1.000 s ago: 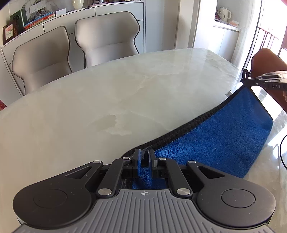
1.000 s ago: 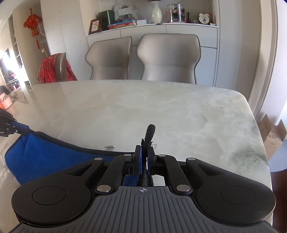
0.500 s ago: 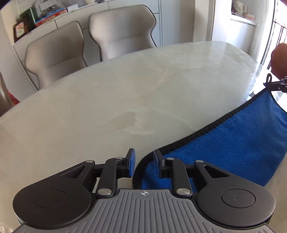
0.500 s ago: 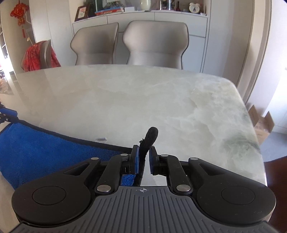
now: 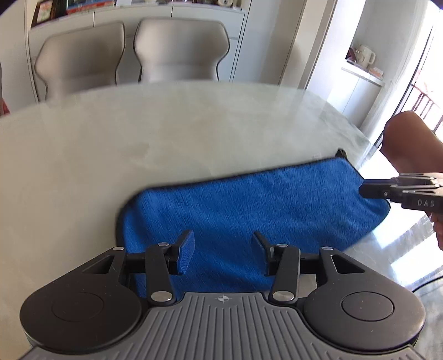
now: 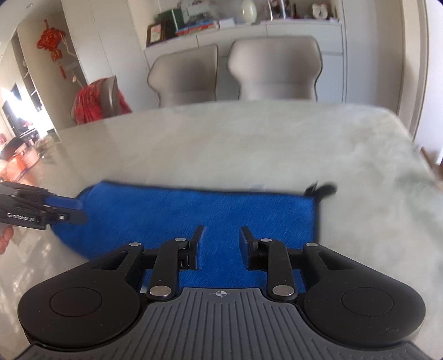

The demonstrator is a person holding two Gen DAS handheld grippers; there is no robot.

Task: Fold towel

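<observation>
- Seen only from the left wrist: a bright doorway with railings, a shelf with a white mug [image 5: 366, 56], and a brown rounded chair back [image 5: 412, 141] beyond the right end of the towel [image 5: 249, 210].
- Seen only from the right wrist: a red knot ornament [image 6: 51, 41] on the wall, a red cloth [image 6: 91, 102] over a chair, and a sideboard top with books and a pale vase [image 6: 247, 8], all beyond the far edge of the tabletop [image 6: 249, 144].
- Blue towel [image 6: 193, 210], fluffy pile, thin black hem, lying flat as a long band on the tabletop [image 5: 138, 133]; small black hanging loop [image 6: 324, 189] at its far right corner.
- Tabletop of pale glossy marble with soft veins and rounded edge; much motion blur in both views.
- Left tongs [image 5: 223, 249] parted over the towel, jaws just opened further, nothing pinched between the blue pads.
- Right tongs [image 6: 220, 243] also parted above the towel, jaws just opened further, no cloth gripped.
- Each tongs visible from the side in the other view, at one end of the towel, with a bit of a hand below.
- Two grey upholstered chairs [image 5: 130, 52] with curved backs behind the tabletop, in front of white cabinets.
</observation>
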